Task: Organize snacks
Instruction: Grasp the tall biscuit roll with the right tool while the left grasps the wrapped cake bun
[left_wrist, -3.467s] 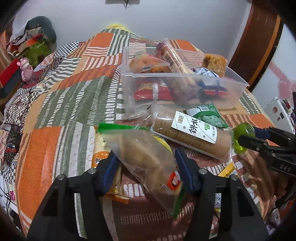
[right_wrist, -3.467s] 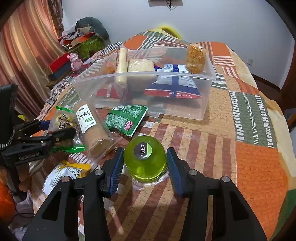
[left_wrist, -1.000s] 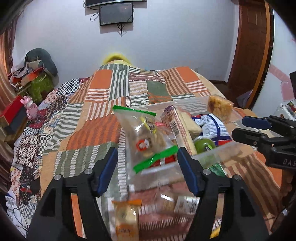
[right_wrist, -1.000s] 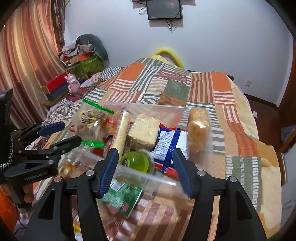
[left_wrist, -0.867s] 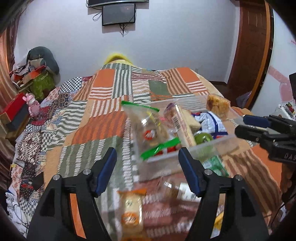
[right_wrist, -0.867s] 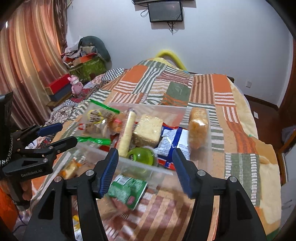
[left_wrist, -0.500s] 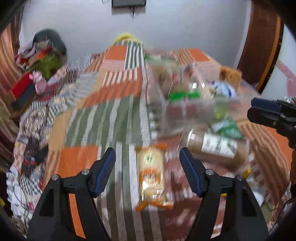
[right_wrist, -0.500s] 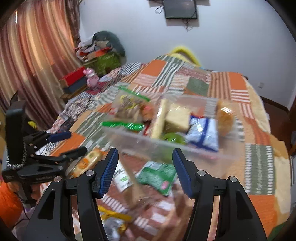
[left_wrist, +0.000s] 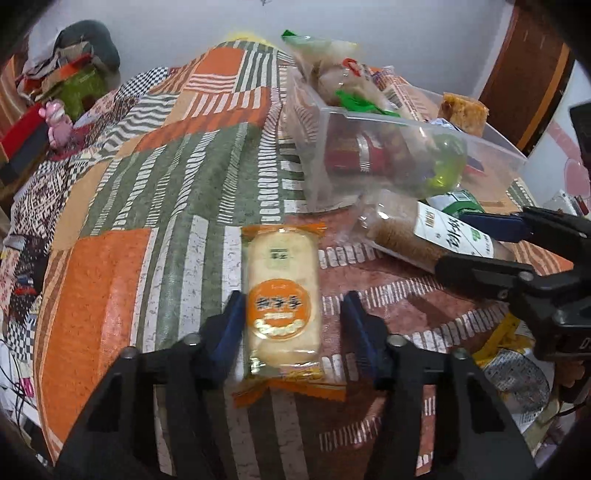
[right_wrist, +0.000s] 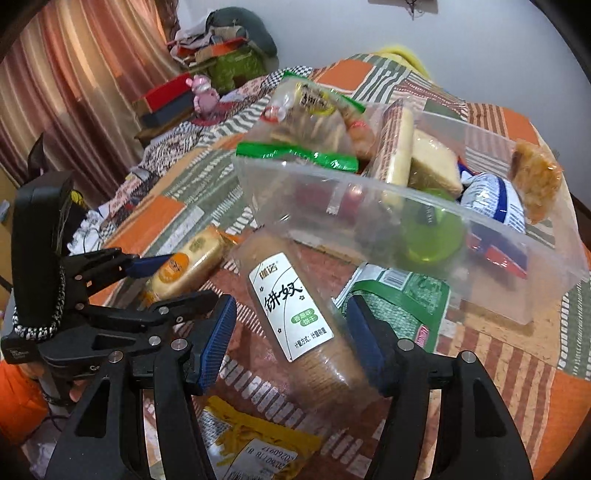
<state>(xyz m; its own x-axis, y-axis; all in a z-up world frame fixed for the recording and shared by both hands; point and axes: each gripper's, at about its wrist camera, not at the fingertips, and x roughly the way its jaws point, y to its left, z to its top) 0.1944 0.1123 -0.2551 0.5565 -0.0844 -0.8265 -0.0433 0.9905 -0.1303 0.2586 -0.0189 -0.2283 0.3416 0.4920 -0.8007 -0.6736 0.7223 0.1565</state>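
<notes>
A clear plastic bin (left_wrist: 491, 146) (right_wrist: 554, 258) on the quilted bed holds several snacks, among them a green jelly cup (right_wrist: 432, 232) and a green-edged bag (left_wrist: 332, 74) (right_wrist: 306, 122). My left gripper (left_wrist: 293, 317) is open, its fingers on either side of an orange rice-cracker pack (left_wrist: 282, 295) lying on the quilt. My right gripper (right_wrist: 291, 328) is open around a brown biscuit roll with a white label (right_wrist: 295, 310) (left_wrist: 443, 236). Neither pack is lifted.
A green packet (right_wrist: 402, 299) lies under the bin's near edge. A yellow packet (right_wrist: 255, 446) lies near the right gripper's base. Boxes, a pink toy (right_wrist: 203, 96) and a clothes pile stand left of the bed beside a curtain.
The bagged snack and the jelly cup went from the grippers into the bin. Both grippers then dropped back to the quilt: the left over the cracker pack, the right over the biscuit roll.
</notes>
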